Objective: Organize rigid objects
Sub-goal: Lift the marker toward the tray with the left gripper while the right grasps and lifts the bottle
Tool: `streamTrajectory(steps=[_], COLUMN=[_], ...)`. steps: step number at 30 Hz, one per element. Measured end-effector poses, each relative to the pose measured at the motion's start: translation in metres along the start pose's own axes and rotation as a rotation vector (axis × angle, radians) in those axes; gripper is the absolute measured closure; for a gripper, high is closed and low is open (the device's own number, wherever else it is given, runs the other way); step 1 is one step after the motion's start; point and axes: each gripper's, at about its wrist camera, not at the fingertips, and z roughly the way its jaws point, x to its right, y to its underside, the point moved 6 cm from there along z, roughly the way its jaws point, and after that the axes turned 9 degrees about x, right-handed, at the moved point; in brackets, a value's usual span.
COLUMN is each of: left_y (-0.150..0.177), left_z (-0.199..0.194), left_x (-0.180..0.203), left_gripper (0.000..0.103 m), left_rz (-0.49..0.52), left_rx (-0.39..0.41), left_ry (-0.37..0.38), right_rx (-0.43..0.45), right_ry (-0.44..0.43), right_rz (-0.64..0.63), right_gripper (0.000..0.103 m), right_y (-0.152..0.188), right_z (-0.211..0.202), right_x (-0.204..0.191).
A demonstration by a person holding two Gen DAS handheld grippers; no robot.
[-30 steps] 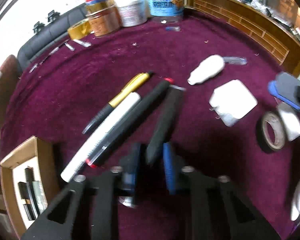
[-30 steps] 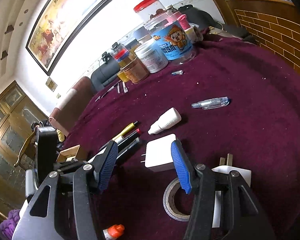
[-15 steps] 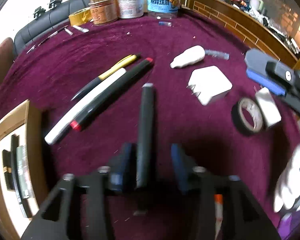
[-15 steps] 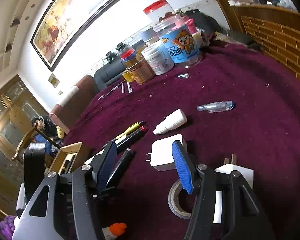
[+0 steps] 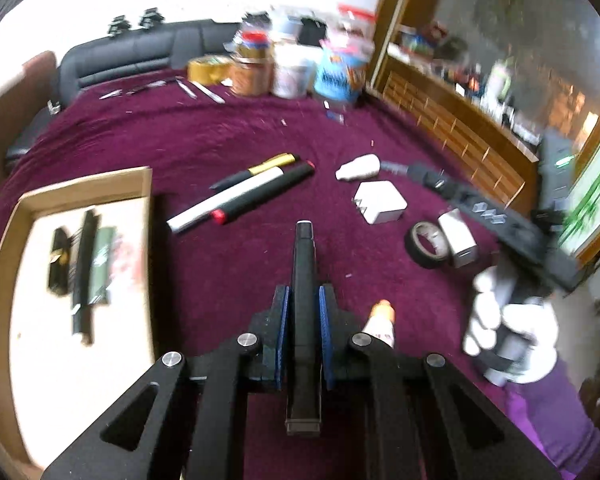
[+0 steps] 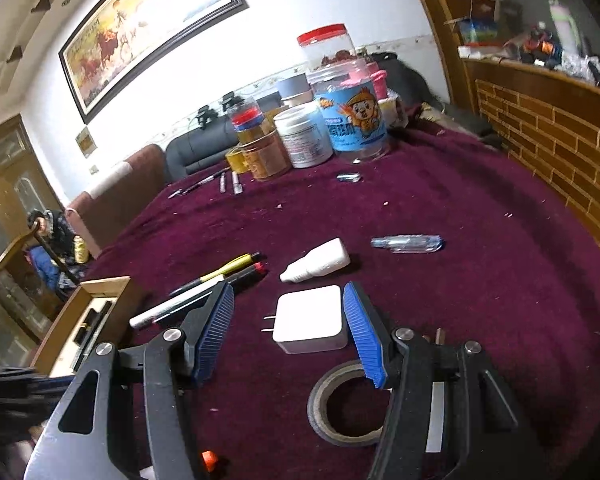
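Observation:
My left gripper point(image 5: 303, 300) has its jaws closing on a black marker point(image 5: 303, 256), and the blue pads press its sides. The marker sticks out forward, above the purple cloth. To the left lies a cardboard box point(image 5: 84, 186) holding a few dark pens. A yellow pen point(image 5: 270, 161), a white marker point(image 5: 228, 200) and a red-tipped black marker point(image 5: 272, 191) lie together further back. My right gripper point(image 6: 287, 294) stands open over a white charger point(image 6: 310, 320), which it does not touch. A white-gloved hand point(image 5: 508, 320) holds that gripper.
A white dropper bottle point(image 6: 316, 266), a clear tube point(image 6: 406, 243), a black tape roll point(image 6: 348, 408) and a second white plug point(image 5: 458, 236) lie on the cloth. An orange-capped bottle point(image 5: 380, 320) sits close by. Jars point(image 6: 352, 120) crowd the far edge, and a brick-patterned ledge runs along the right.
The left gripper loosened on the black marker, shut on it again, and carried it up and back toward the cardboard box. The right gripper has hardly moved.

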Motion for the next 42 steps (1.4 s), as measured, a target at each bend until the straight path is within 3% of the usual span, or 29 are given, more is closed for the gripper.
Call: streamTrajectory(steps=[3,8,12,14,17,18,19,21,22,26,32,42], left_y=[0.004,0.014,0.022,0.027,0.034,0.036,0.038,0.040,0.042,0.043,0.044,0.016], left_z=[-0.028,-0.056,-0.068,-0.074,-0.082,-0.085,-0.089,-0.095,-0.098,-0.099,-0.095,-0.074], left_x=[-0.011,-0.032,-0.048,-0.056,-0.070,-0.075,-0.082,-0.095,-0.103,-0.137,-0.167,-0.206], left_gripper=[0.092,0.092,0.092,0.091,0.091,0.091,0.092,0.091,0.091,0.091,0.091,0.091], left_rz=[-0.038,-0.090,-0.132,-0.157,-0.179,-0.187,-0.197,-0.217,-0.228,-0.275,-0.312,-0.288], left_rx=[0.054,0.103,0.139,0.149,0.157,0.161,0.167,0.180,0.187,0.188,0.184,0.155], left_ry=[0.013,0.024,0.022,0.020,0.006,-0.001,-0.008,-0.027,-0.039,-0.087,-0.120,-0.202], right_rx=[-0.052,-0.260,-0.409,-0.436,-0.422,-0.419,-0.420,-0.414,-0.414,-0.417,-0.388,-0.384], right_ry=[0.017,-0.123,-0.113,-0.072,-0.005,0.012,0.032,0.064,0.070,0.048,-0.107,-0.326], right_rz=[0.029,0.149,0.142,0.112,0.033,0.012,-0.007,-0.034,-0.047,-0.039,0.059,0.064], right_gripper=[0.047,0.047,0.047,0.046,0.049,0.054,0.067,0.074,0.085,0.085,0.085,0.085], right_y=[0.006,0.045,0.084,0.095,0.096,0.096,0.097,0.097,0.098,0.100,0.087,0.050], right_z=[-0.004,-0.027,-0.027,-0.023,-0.017,-0.014,-0.012,-0.011,-0.013,-0.019,-0.023,-0.010], right_x=[-0.001,-0.027,-0.049,-0.055,-0.065,-0.068,-0.069,-0.070,-0.071,-0.072,-0.089,-0.174])
